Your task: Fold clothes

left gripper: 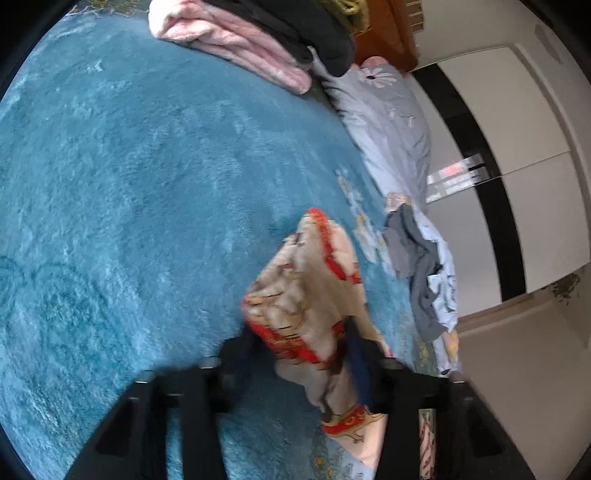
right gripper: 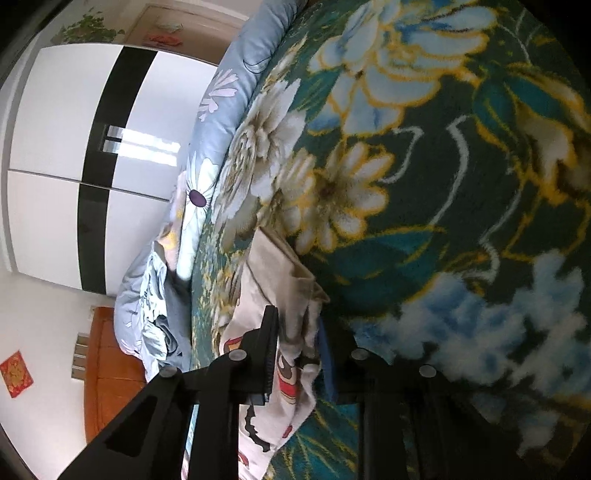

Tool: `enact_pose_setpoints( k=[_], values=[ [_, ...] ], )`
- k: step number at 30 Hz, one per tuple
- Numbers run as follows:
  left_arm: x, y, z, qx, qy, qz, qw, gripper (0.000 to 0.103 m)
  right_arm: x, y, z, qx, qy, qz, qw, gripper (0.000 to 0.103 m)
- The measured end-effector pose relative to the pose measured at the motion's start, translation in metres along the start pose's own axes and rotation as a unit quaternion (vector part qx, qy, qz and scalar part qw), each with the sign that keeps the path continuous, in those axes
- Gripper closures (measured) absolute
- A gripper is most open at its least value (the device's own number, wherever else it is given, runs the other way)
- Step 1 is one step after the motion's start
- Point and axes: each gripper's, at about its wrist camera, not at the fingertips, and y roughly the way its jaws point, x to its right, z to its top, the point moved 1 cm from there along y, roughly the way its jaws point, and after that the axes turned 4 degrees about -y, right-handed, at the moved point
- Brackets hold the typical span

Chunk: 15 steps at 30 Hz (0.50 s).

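A cream garment with red and black cartoon print (left gripper: 314, 299) lies bunched on a teal plush blanket (left gripper: 147, 184). My left gripper (left gripper: 295, 343) is shut on its edge, cloth spilling out between the fingers. In the right wrist view the same garment (right gripper: 280, 295) hangs between the fingers of my right gripper (right gripper: 295, 332), which is shut on it, over the blanket's flowered part (right gripper: 406, 184).
A folded pink fleece (left gripper: 229, 40) with a dark garment (left gripper: 314, 29) on it lies at the blanket's far edge. A pale blue flowered quilt (left gripper: 391, 122) and grey clothes (left gripper: 417, 258) lie along the bed's side. A white wardrobe (right gripper: 74, 147) stands beyond.
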Motion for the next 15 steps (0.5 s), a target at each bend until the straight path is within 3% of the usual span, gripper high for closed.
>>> enact_pose_setpoints(
  k=[3, 5, 9, 11, 14, 15],
  values=[
    [-0.003, 0.001, 0.007, -0.003, -0.015, 0.018, 0.9997, 0.081, -0.011, 0.001, 0.0, -0.005, -0.02, -0.017, 1.0, 0.086],
    [0.01, -0.001, 0.017, -0.001, -0.011, 0.018, 0.9998, 0.085, -0.021, 0.0, 0.003, -0.006, -0.034, -0.025, 0.999, 0.087],
    [0.059, -0.021, 0.042, 0.014, 0.027, -0.016, 0.9994, 0.086, -0.06, -0.009, 0.013, 0.006, -0.078, -0.024, 0.997, 0.09],
    [0.087, -0.045, 0.05, 0.033, 0.062, -0.043, 0.9966, 0.086, -0.087, -0.025, 0.018, 0.02, -0.116, 0.002, 0.993, 0.091],
    [0.091, -0.071, 0.05, 0.046, 0.089, -0.049, 0.9937, 0.086, -0.107, -0.051, 0.016, 0.041, -0.162, 0.033, 0.985, 0.091],
    [0.077, -0.069, 0.046, 0.031, 0.084, -0.032, 0.9955, 0.086, -0.103, -0.057, 0.014, 0.043, -0.166, 0.032, 0.985, 0.091]
  ],
)
